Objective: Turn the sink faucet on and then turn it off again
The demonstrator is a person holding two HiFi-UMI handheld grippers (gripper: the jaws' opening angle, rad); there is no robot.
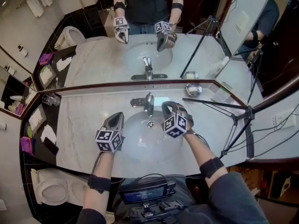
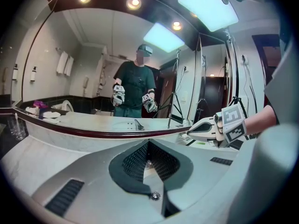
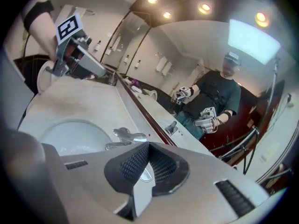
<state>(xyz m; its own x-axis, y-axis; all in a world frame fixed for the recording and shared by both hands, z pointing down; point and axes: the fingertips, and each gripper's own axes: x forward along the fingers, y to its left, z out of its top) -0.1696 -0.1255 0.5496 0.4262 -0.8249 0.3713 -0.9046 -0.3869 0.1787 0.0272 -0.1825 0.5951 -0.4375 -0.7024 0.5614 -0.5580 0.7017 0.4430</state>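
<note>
The left gripper (image 1: 116,119) is shut tight with nothing in it. It hangs over the left edge of the sink (image 1: 145,146). The faucet (image 1: 148,104) stands to its right, a bit ahead. The right gripper (image 1: 168,108) is shut and empty too (its jaws meet), with the faucet just to its left, not touching. Shut jaws can only push the shiny handle. They might slip off it, or shove too hard and make water splash.

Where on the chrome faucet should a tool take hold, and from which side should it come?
Probably the lever atop the faucet, near its free end. It lies over the spout, pointing toward the basin, and the mirror stands close behind, so come from the front.
</note>
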